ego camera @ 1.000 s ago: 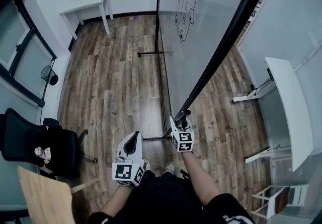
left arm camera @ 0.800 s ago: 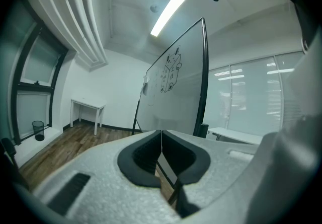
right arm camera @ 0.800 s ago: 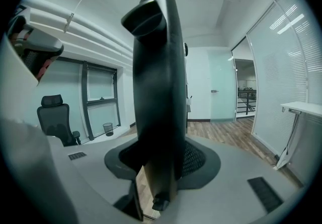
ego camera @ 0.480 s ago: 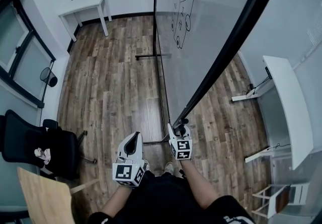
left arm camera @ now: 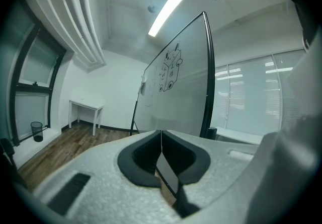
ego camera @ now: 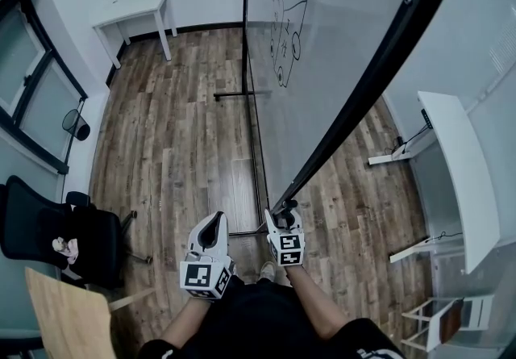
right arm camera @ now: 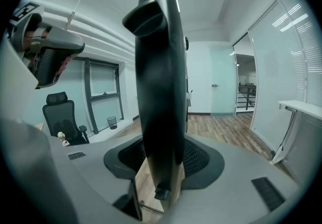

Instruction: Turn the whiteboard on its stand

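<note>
The big whiteboard [ego camera: 339,51] hangs tilted on its black stand [ego camera: 244,27], with a drawing near its far end. Its black frame edge [ego camera: 379,67] runs down to my right gripper [ego camera: 284,210], which is shut on the frame's near lower corner. In the right gripper view the dark frame bar [right arm camera: 158,82] stands upright between the jaws of that gripper [right arm camera: 161,162]. My left gripper [ego camera: 211,228] hovers left of it, apart from the board, jaws shut and holding nothing. In the left gripper view the whiteboard [left arm camera: 176,92] rises beyond the left gripper [left arm camera: 161,135].
The stand's floor bar [ego camera: 238,94] and its long rail lie on the wood floor under the board. A white table [ego camera: 133,14] stands at the back left. A black office chair [ego camera: 56,236] and a wooden tabletop [ego camera: 68,313] are near left. A white desk [ego camera: 455,164] stands at the right.
The board has swung with my right gripper on its corner: the corner came a little left and nearer to me, and the frame edge stands steeper. The left gripper has stayed put.
</note>
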### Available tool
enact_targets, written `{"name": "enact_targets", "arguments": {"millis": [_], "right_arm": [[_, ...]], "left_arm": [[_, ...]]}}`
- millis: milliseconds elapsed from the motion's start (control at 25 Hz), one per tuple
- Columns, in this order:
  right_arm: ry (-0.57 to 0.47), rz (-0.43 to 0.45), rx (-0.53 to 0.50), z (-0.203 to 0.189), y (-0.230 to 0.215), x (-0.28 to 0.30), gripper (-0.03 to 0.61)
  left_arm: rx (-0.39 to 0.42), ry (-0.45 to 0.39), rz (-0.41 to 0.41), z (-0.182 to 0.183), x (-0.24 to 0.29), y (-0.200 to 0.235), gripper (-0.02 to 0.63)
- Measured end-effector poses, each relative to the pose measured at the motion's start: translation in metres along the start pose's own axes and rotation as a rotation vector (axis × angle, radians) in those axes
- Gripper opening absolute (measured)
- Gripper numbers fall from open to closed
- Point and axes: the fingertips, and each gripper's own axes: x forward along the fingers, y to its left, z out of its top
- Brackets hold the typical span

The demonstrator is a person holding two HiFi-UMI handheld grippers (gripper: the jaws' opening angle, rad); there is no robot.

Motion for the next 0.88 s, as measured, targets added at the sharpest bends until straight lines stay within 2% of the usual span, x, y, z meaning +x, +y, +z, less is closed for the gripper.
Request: {"name": "enact_targets", "arguments": {"millis": [120, 280, 480, 760, 880], "right_arm": [[0.062, 0.025, -0.020, -0.005, 0.003, -0.011, 0.208], [0.100, 0.046, -0.003, -0.001, 0.006, -0.042, 0.210], [0.027, 0.048, 0.023, 0.028, 0.012, -0.082, 0.204], [-0.142, 0.066, 0.104, 0.085, 0.026, -0.118, 0.027], [-0.183, 0.071, 0.114, 0.104, 0.030, -0.128, 0.020]], "left_arm": [[0.008, -0.005, -0.003, 0.001, 0.002, -0.002, 0.018], [0.014, -0.005, 0.000, 0.000, 0.003, -0.002, 0.018], [0.015, -0.013, -0.013, 0.005, 0.004, -0.003, 0.018], [0.016, -0.049, -0.009, 0.015, -0.004, -0.007, 0.018], [0.021, -0.050, -0.021, 0.016, -0.007, -0.014, 0.018]]}}
